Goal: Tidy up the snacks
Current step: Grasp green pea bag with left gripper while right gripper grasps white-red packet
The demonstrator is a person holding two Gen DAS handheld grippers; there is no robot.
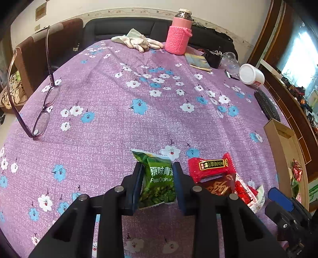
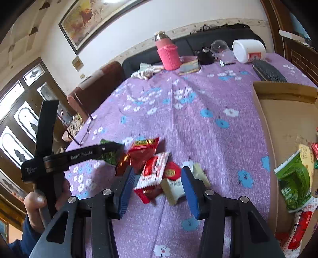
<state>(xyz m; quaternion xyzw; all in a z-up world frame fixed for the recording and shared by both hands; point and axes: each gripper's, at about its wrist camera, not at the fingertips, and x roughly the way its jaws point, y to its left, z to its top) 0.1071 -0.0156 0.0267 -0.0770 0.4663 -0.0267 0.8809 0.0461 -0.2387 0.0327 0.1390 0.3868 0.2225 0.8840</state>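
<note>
1. Left gripper (image 1: 158,178) pinching green pea packet (image 1: 159,178) on the table (image 1: 111,119); lift straight up.
2. Right gripper (image 2: 158,188) spread over the snack pile (image 2: 157,170), nothing held.
3. Cardboard box (image 2: 282,119) at right: probable drop point.

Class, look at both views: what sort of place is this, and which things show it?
Probably a home living or dining room: a table under a floral cloth, a dark sofa behind it, a framed painting, and eyeglasses.
</note>
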